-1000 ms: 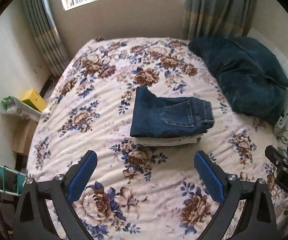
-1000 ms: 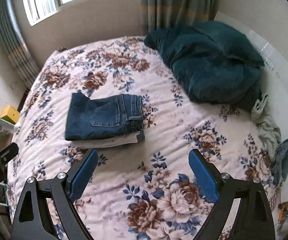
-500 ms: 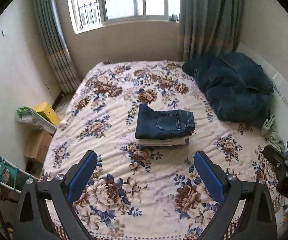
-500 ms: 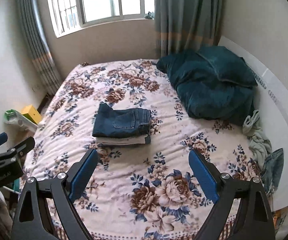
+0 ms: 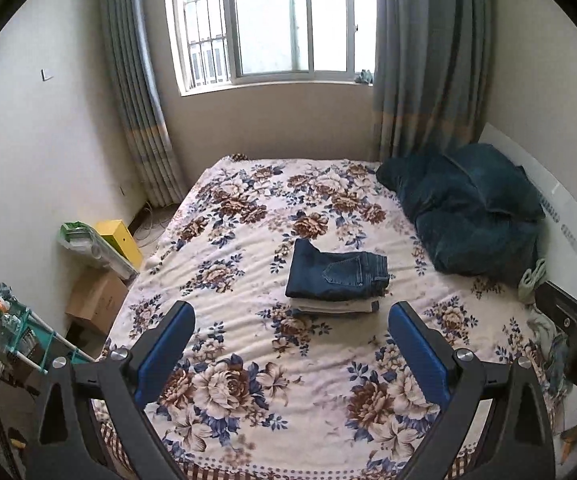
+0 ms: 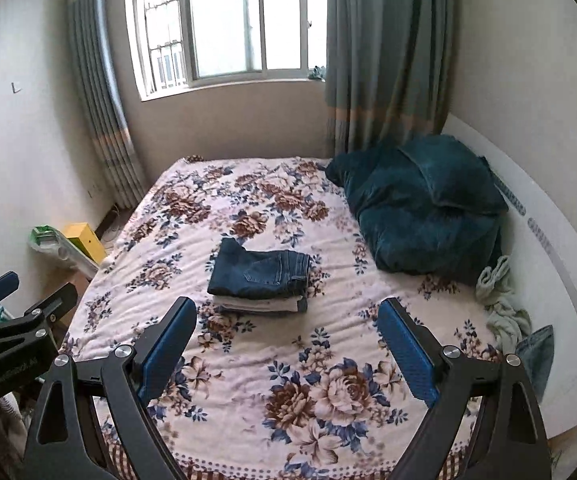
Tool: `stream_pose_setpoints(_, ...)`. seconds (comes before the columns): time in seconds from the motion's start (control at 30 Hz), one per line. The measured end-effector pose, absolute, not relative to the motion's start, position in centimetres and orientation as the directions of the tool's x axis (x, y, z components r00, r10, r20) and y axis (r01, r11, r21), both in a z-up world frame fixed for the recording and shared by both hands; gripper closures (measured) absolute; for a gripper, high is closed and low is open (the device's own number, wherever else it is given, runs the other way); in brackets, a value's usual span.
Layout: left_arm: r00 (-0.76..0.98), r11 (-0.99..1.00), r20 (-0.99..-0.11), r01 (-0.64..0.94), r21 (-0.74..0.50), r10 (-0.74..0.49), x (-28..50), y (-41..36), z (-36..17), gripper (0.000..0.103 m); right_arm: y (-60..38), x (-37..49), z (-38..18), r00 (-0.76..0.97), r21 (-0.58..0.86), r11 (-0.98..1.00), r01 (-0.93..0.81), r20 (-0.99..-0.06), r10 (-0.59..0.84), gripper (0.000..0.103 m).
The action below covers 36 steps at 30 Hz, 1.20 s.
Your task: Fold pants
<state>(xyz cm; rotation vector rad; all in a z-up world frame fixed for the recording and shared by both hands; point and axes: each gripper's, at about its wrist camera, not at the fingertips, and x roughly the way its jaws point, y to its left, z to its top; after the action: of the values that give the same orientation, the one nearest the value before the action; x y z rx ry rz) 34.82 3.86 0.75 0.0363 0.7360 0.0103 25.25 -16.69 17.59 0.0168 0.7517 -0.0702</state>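
Note:
Folded dark blue jeans [image 5: 334,276] lie on top of a folded pale garment [image 5: 334,306] in the middle of the floral bed [image 5: 248,380]. The stack also shows in the right wrist view [image 6: 260,276]. My left gripper [image 5: 290,354] is open and empty, held well back from the stack above the bed's near end. My right gripper [image 6: 286,350] is open and empty too, also far back. Part of the right gripper shows at the right edge of the left wrist view [image 5: 572,320], and part of the left gripper at the left edge of the right wrist view [image 6: 12,320].
A dark teal blanket and pillow [image 5: 472,216] are heaped at the bed's right side by a white wall. Loose clothes [image 6: 504,308] lie at the right edge. A yellow box [image 5: 120,236], cardboard box [image 5: 96,300] and rack [image 5: 16,328] stand on the left. Window and curtains are behind.
Both grippers have pulled back and up from the bed. The folded stack looks smaller and farther, and the window and walls have come into view.

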Motion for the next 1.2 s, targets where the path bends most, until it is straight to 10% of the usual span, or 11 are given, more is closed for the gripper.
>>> stream_pose_setpoints(1.2,0.724,0.997,-0.686,-0.029,0.072,0.071,42.4,2.5,0.1,0.001,-19.6,35.0,16.2,0.698,-0.043,0.987,0.152,-0.702,-0.138,0.006)
